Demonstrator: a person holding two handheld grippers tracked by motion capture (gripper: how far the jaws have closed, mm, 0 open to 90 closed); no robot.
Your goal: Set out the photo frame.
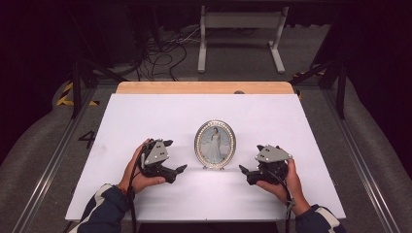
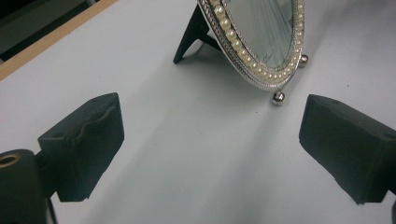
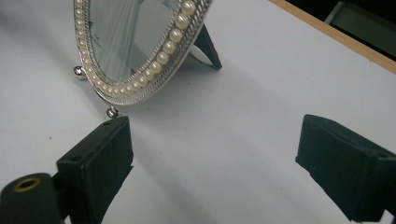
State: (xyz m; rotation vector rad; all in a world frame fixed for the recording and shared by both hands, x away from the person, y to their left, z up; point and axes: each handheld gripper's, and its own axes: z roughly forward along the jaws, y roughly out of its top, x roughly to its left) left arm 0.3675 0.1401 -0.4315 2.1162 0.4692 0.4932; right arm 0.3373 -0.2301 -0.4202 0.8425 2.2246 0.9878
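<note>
Two claws, left claw [image 1: 176, 156] and right claw [image 1: 251, 158], both spread apart, flanking upright oval photo frame [image 1: 215, 144] on white table [image 1: 145, 116].

Only legible mark: "4" showing on floor [image 1: 58, 160], approx 9 o'clock of table [image 1: 145, 111]. Nothing else reading.

The oval picture frame [image 1: 215, 144] stands upright mid-table [image 1: 145, 111] on its black rear strut [image 2: 189, 35], the sole obstacle between left gripper [image 1: 176, 156] and right gripper [image 1: 250, 158], with open white surface on every side of it.
</note>
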